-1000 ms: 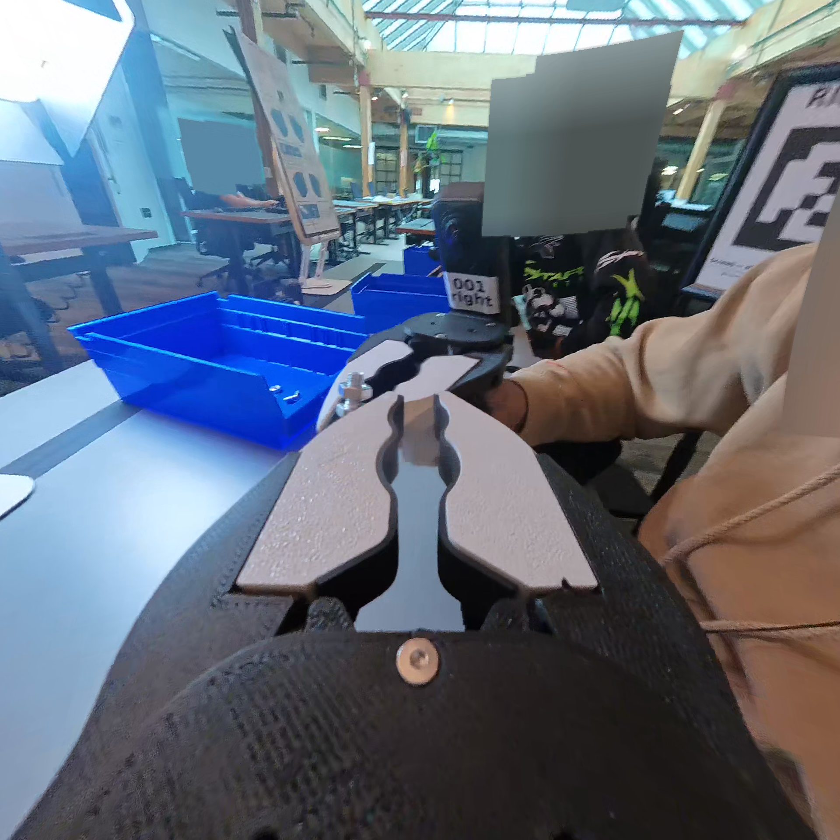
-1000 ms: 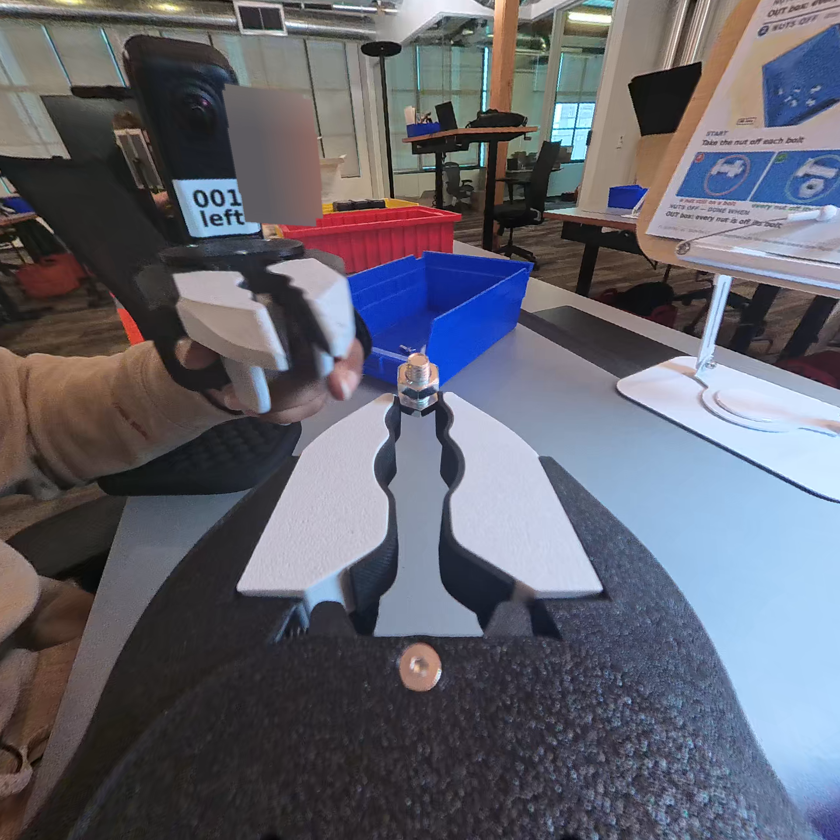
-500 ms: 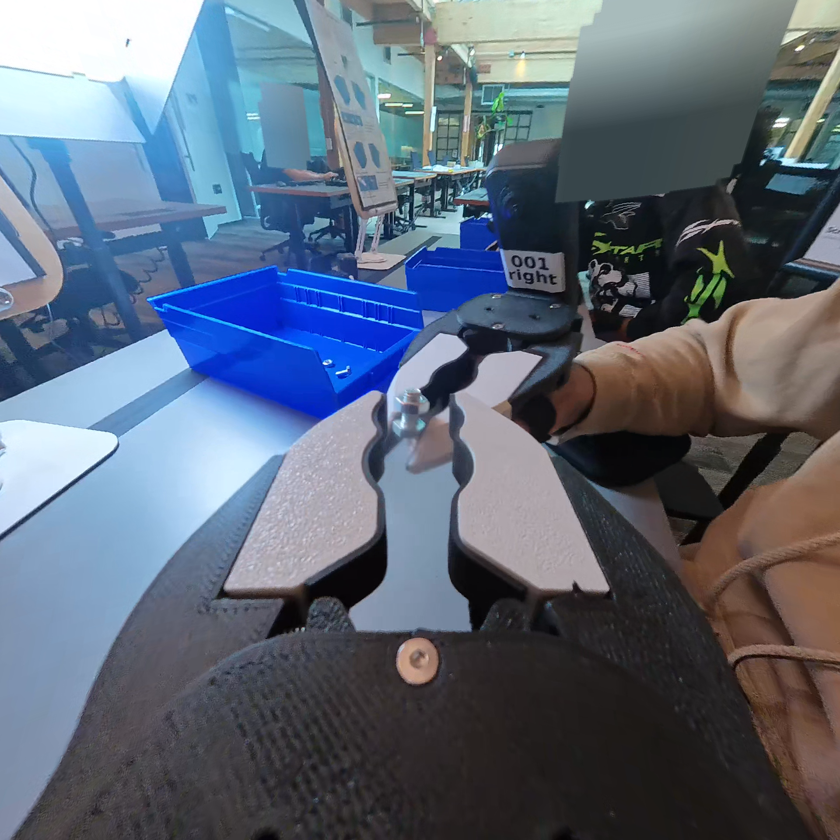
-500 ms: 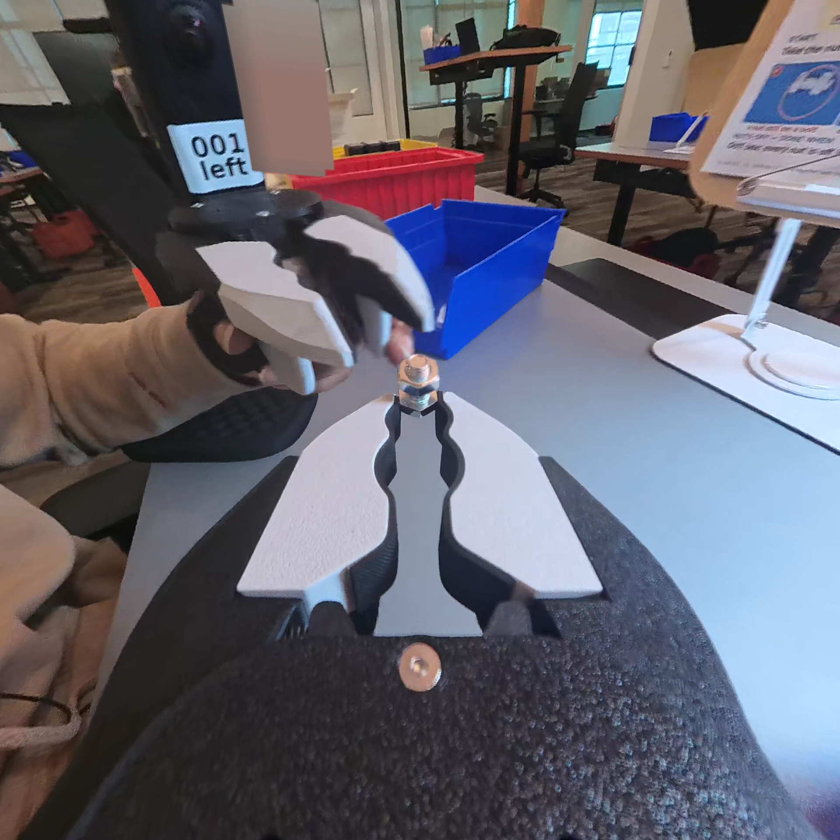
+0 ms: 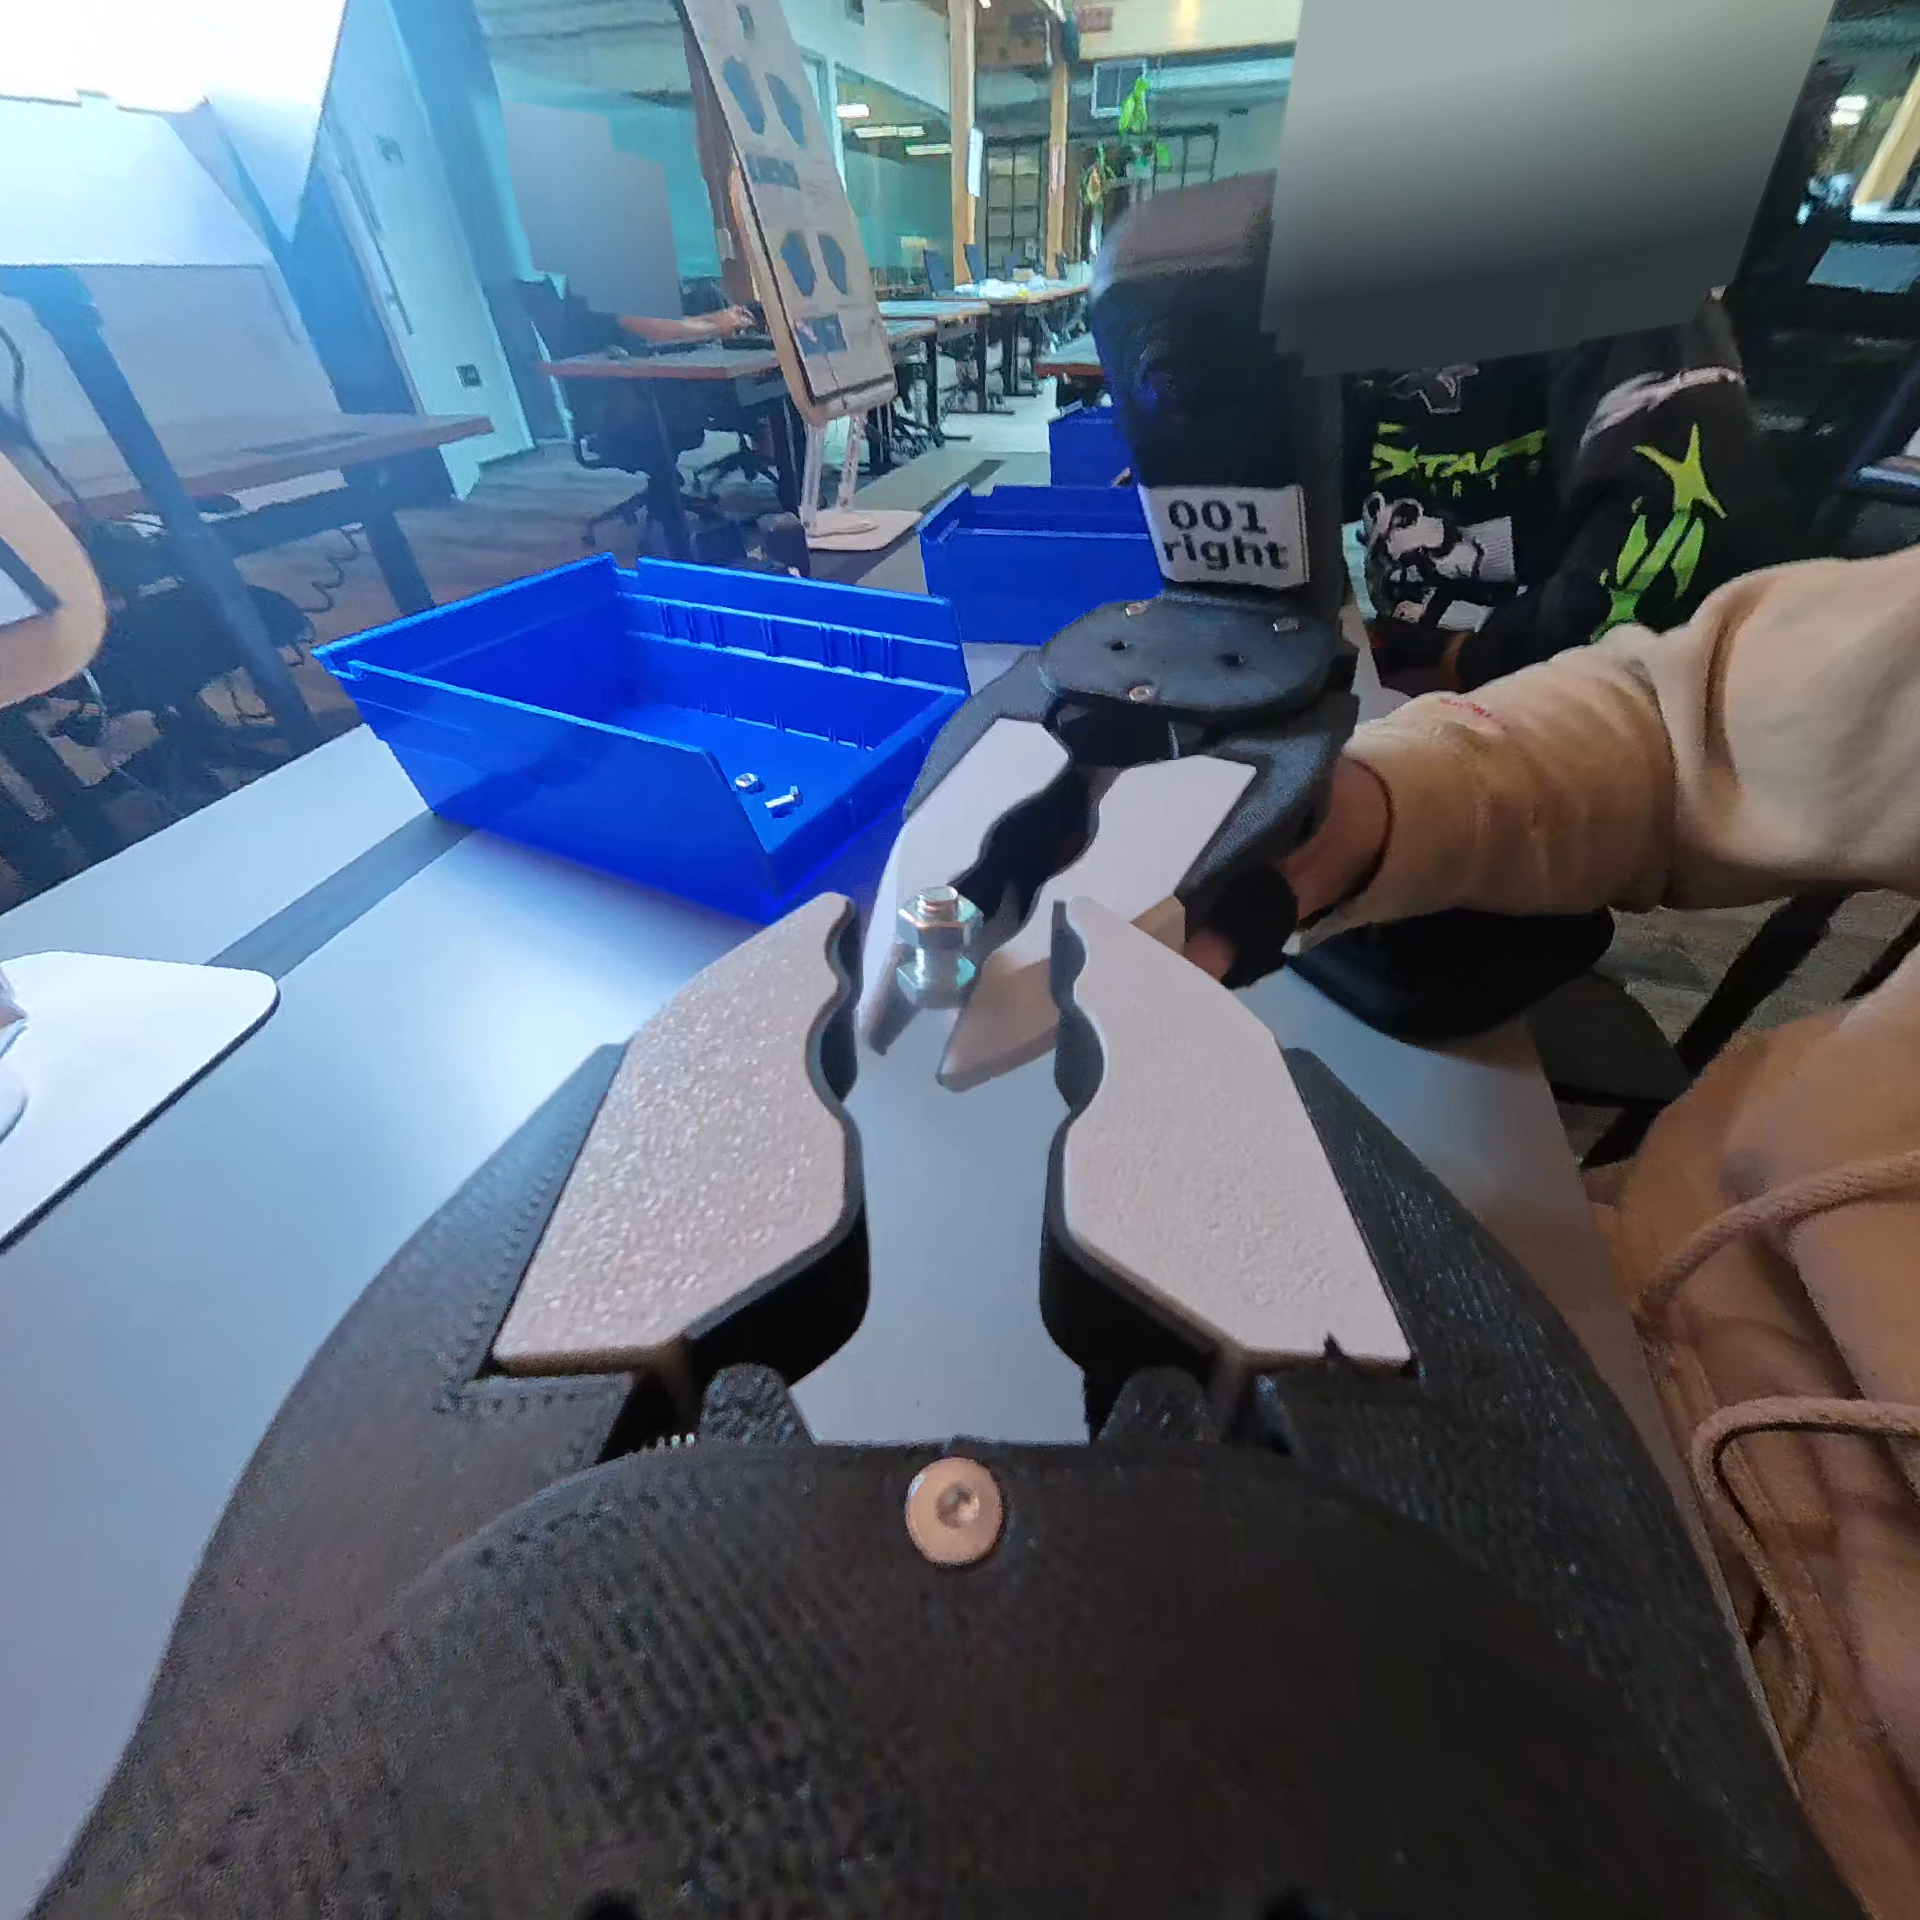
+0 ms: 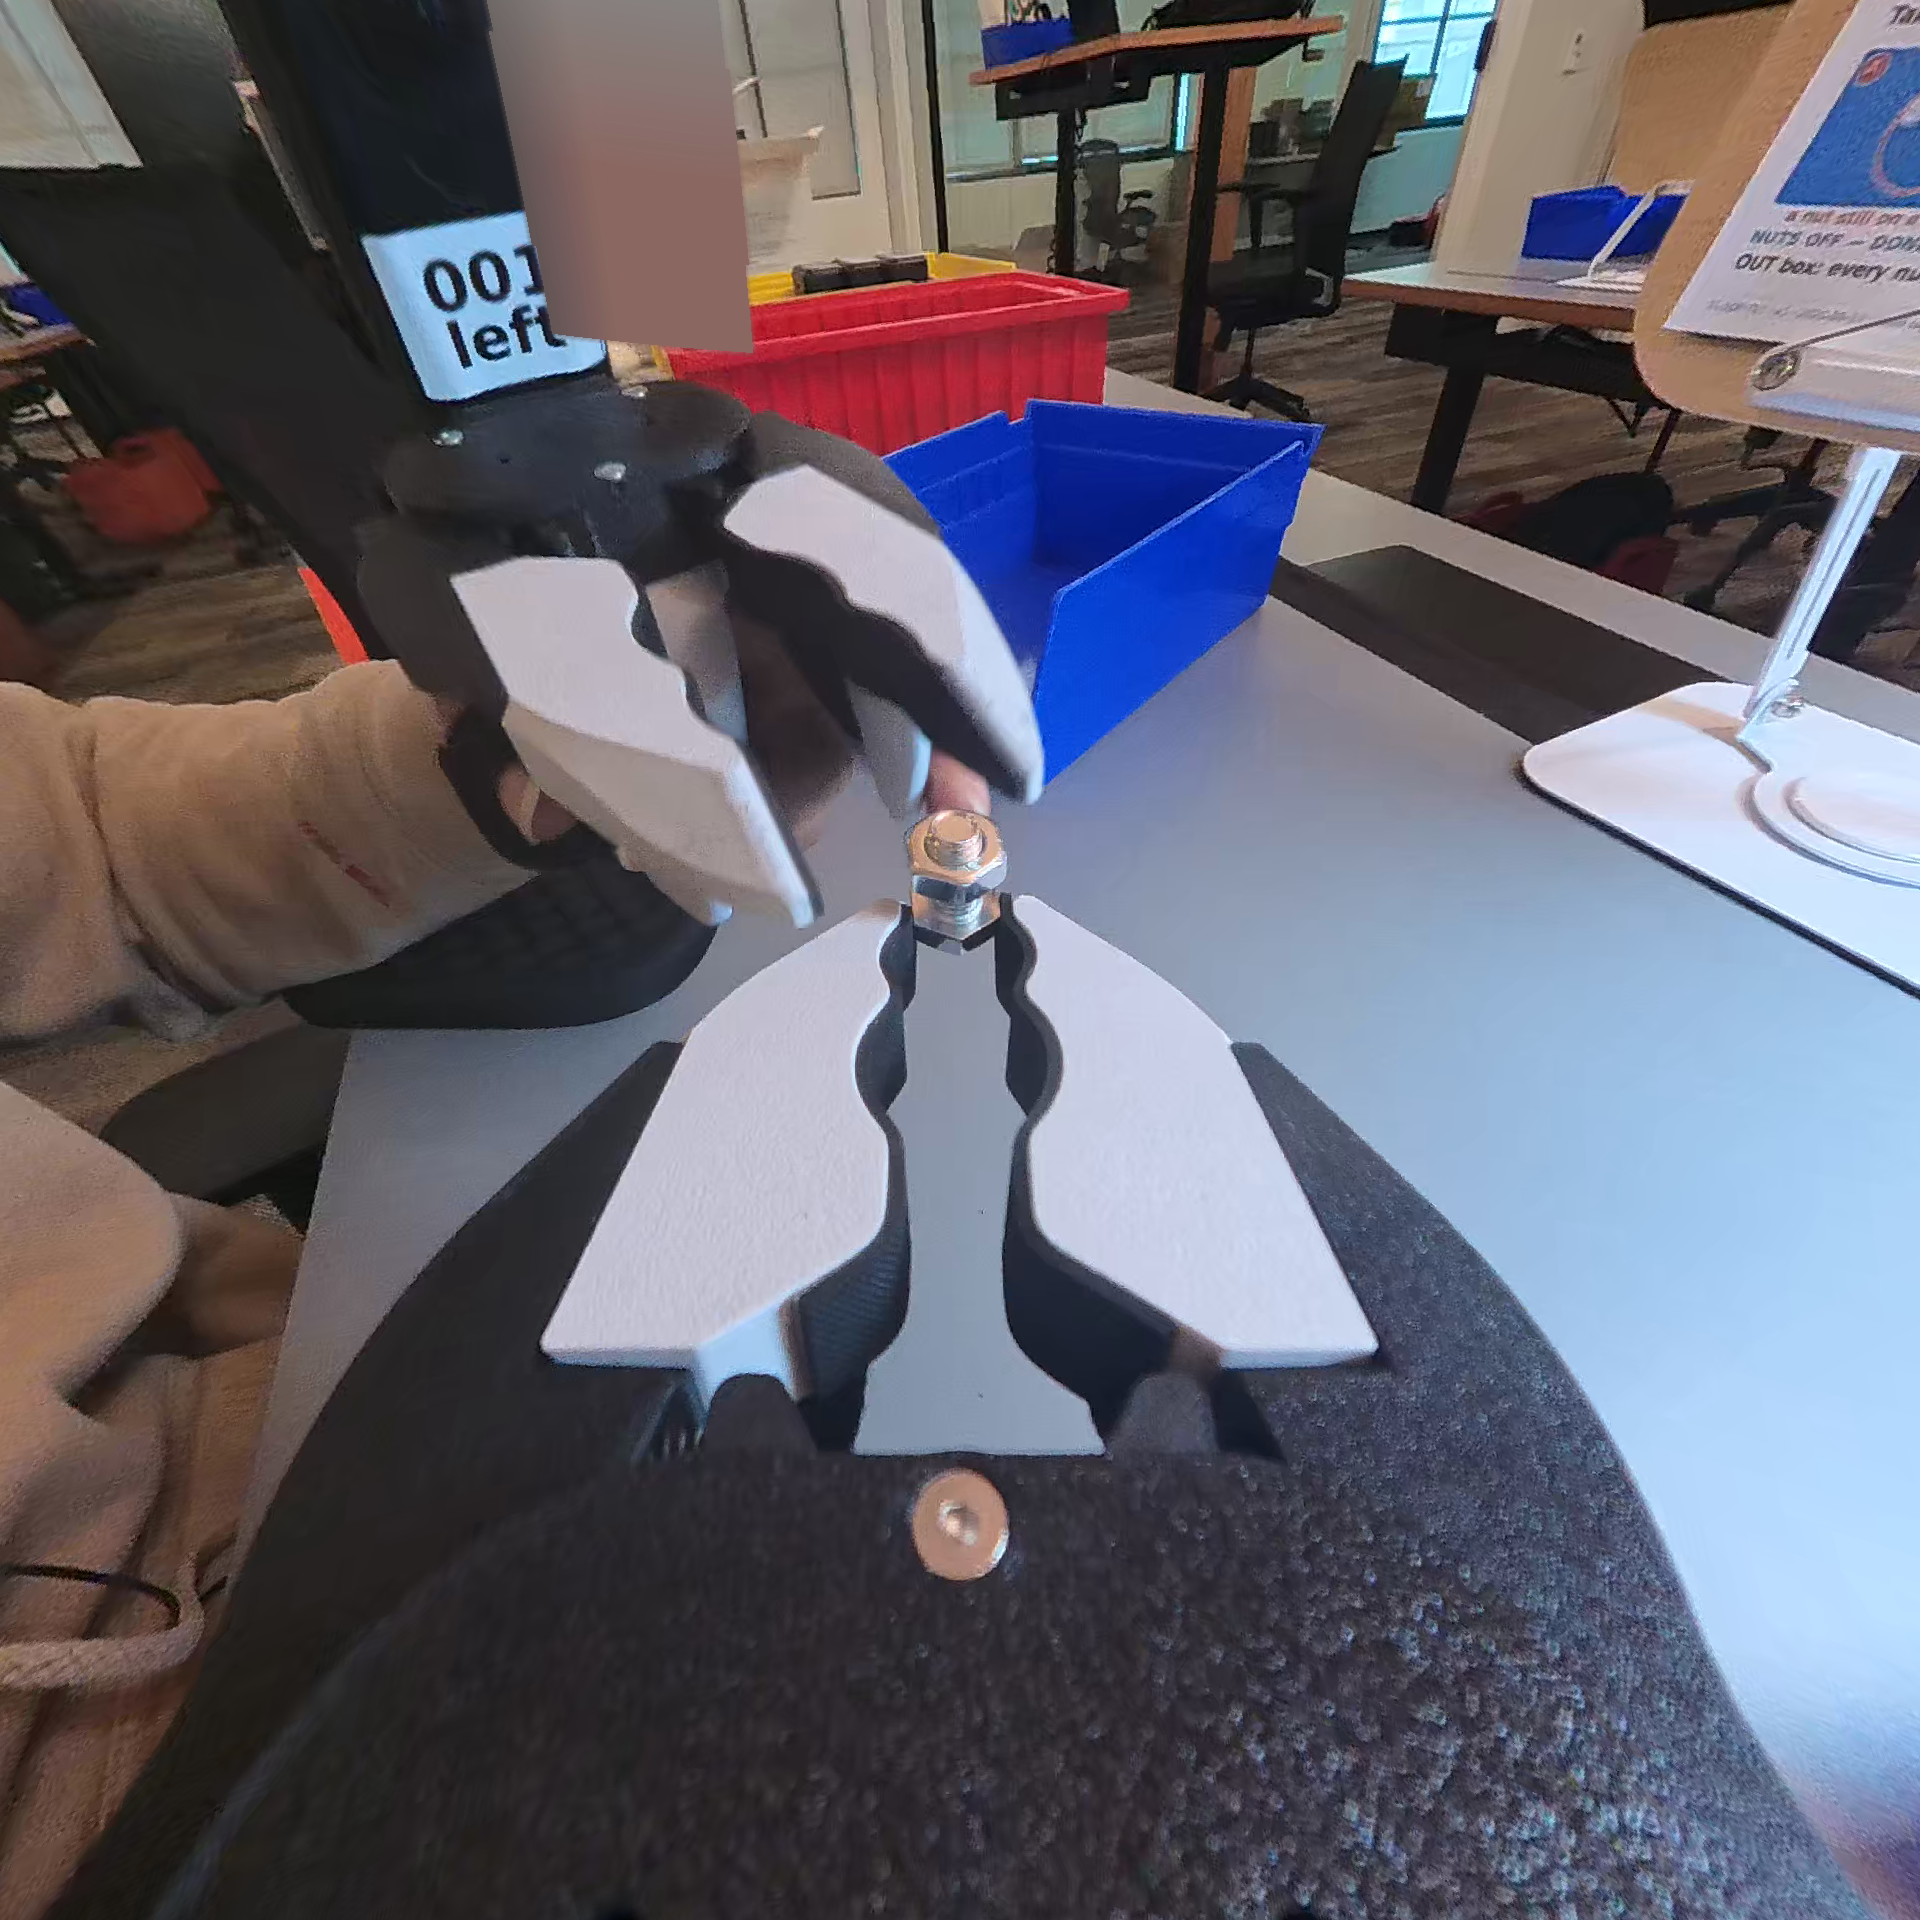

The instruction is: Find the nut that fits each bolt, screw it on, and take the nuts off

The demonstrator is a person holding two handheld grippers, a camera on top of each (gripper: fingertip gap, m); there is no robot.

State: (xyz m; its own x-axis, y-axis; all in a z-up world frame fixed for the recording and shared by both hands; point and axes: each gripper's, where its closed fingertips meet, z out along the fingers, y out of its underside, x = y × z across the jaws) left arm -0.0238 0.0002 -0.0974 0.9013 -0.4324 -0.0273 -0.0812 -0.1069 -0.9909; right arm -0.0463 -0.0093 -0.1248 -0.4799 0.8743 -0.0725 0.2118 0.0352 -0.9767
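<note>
My right gripper (image 6: 951,925) is shut on the head end of a silver bolt (image 6: 952,894) and holds it upright above the grey table (image 6: 1403,1039). A hex nut (image 6: 954,850) sits threaded near the bolt's top. My left gripper (image 5: 956,925) is open, with the bolt (image 5: 932,977) and its nut (image 5: 938,920) just beyond and between its fingertips, not touching them. In the right wrist view the left gripper (image 6: 894,842) comes in from the upper left, jaws spread beside the nut. In the left wrist view the right gripper (image 5: 925,1034) reaches in from the right.
A blue bin (image 5: 582,727) holding a loose bolt and nut (image 5: 774,800) stands behind the bolt; it also shows in the right wrist view (image 6: 1164,582). Another blue bin (image 5: 1029,561) and a red bin (image 6: 914,343) stand farther back. A white sign-stand base (image 6: 1704,790) lies at the right. Both grippers' tips are close together, under 4 cm apart.
My left gripper has opened wider and moved in toward the bolt, so the nut now lies between its fingertips. My right gripper has kept its hold on the bolt.
</note>
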